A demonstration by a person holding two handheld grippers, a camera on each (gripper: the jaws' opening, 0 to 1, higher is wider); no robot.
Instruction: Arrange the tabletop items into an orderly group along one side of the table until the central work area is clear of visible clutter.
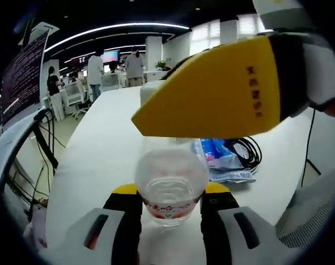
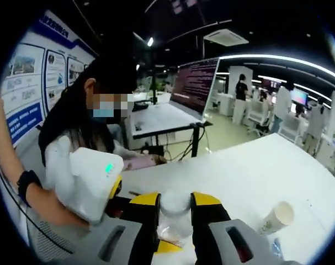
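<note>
Down on the white tabletop (image 1: 101,143), a clear plastic water bottle (image 1: 170,190) with a red-printed label stands between the black, yellow-tipped jaws of the left gripper (image 1: 170,207); the jaws sit against its sides, clamped on it. Across the top of the left gripper view reaches the right gripper (image 1: 222,91), its yellow jaw lying over the bottle's upper part and hiding the neck. In the right gripper view, the right gripper (image 2: 174,212) has its two jaws pressed against the bottle's white cap (image 2: 174,203), gripping it, with the clear bottle (image 2: 173,229) below. The left gripper (image 2: 92,185) shows there at the left, held by a person's arm with a dark wristband (image 2: 25,181). Behind the bottle in the left gripper view lie a crumpled blue-and-white plastic wrapper (image 1: 222,160) and a coil of black cable (image 1: 247,149), just beside each other. A paper cup (image 2: 276,216) lies tipped on the tabletop (image 2: 255,165), well apart from the bottle.
</note>
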